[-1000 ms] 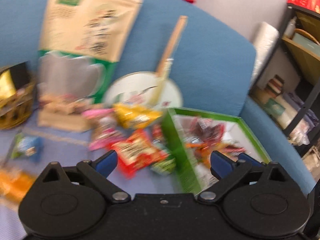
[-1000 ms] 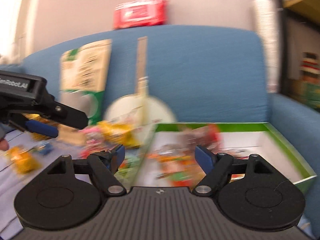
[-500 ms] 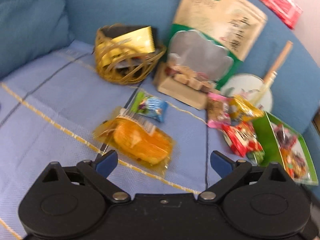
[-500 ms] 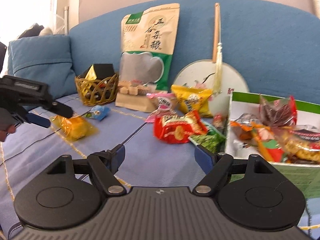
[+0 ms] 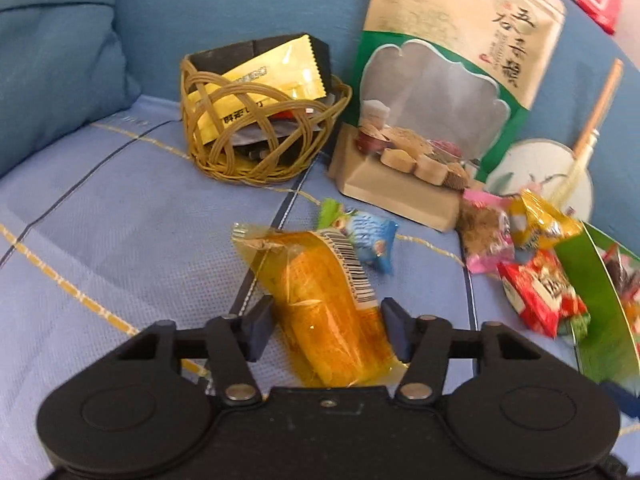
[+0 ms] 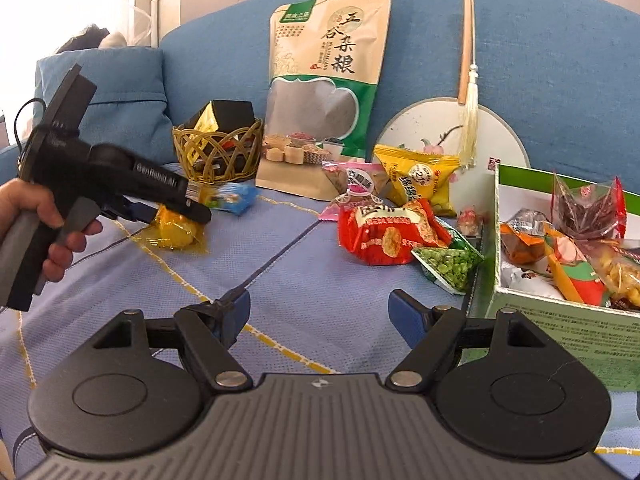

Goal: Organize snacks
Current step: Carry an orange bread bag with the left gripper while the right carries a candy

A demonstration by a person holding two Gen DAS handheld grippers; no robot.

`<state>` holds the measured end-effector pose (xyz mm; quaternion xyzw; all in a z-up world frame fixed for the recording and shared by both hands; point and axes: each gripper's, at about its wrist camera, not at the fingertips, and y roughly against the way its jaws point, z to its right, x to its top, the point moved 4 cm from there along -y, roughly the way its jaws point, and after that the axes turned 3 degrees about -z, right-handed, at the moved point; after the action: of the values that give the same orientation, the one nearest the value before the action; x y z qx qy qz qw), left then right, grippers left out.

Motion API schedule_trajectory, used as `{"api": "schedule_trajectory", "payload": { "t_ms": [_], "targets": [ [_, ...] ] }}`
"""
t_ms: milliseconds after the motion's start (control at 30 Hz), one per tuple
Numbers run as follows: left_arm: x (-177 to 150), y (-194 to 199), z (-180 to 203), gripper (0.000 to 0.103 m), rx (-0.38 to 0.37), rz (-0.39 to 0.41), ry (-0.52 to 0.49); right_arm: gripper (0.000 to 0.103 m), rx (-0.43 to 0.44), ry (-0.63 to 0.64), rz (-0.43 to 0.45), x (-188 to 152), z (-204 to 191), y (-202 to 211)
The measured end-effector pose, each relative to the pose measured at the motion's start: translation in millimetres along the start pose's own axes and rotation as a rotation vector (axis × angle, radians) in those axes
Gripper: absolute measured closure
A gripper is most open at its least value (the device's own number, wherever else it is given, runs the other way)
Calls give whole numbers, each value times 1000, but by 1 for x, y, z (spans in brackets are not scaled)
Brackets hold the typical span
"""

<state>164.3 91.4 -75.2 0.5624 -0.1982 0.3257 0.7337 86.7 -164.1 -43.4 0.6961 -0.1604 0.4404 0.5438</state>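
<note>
left tongs (image 5: 326, 330) closing around orange packet (image 5: 320, 300) on sofa seat (image 5: 120, 220), pads either side, not yet pressing as far as visible. blue candy (image 5: 370, 236) just beyond packet. right tongs (image 6: 318, 314) released, nothing between, hovering over seat. green box (image 6: 560, 316) at right holds several snacks. red packet (image 6: 384, 236), pea packet (image 6: 446, 262) beside box. wicker basket (image 5: 256, 136) behind.

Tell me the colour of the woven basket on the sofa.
Golden yellow-brown wicker basket, clearest in the left wrist view.
</note>
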Motion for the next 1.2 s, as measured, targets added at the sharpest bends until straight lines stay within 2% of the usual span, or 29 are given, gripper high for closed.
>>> {"api": "schedule_trajectory", "payload": {
  "t_ms": [100, 233, 333, 367, 467, 567, 667, 767, 800, 833, 867, 1033, 1100, 1167, 1200],
  "targets": [
    [-2, 7, -9, 49, -29, -27, -7, 0, 43, -4, -12, 6, -7, -5],
    [-5, 19, -22, 48, -72, -56, -3, 0, 93, 41, -23, 25, -25, -28],
    [-6, 28, -31, 47, -84, -43, 23, 0, 136, 115, -21, 51, -44, -62],
    [-7, 31, -35, 46, -89, -35, 30, 0, 139, 138, -29, 59, -49, -75],
    [-5, 38, -44, 29, -104, -13, 43, 0, 137, 236, -63, 82, -67, -117],
    [-1, 41, -48, 28, -128, -15, 47, 0, 160, 294, -76, 96, -79, -145],
    [-1, 43, -49, 18, -152, -20, 36, 0, 186, 317, -89, 106, -88, -168],
    [-3, 44, -48, 18, -168, -24, 23, 0, 208, 329, -118, 107, -90, -186],
    [-3, 44, -49, 18, -172, -25, 22, 1, 211, 331, -145, 106, -91, -191],
    [-4, 43, -49, 18, -173, -25, 23, 30, 201, 331, -177, 104, -90, -195],
    [-5, 43, -48, 18, -175, -27, 21, 35, 190, 325, -195, 101, -88, -195],
    [-6, 34, -40, 13, -162, -47, -8, 40, 152, 252, -206, 83, -68, -166],
    [-6, 30, -35, 8, -152, -50, -15, 43, 142, 212, -204, 74, -60, -144],
    [-6, 25, -32, 8, -135, -52, -22, 44, 147, 179, -191, 64, -50, -117],
    [-5, 23, -30, 11, -125, -49, -28, 44, 148, 173, -179, 59, -46, -103]
  ]
}}
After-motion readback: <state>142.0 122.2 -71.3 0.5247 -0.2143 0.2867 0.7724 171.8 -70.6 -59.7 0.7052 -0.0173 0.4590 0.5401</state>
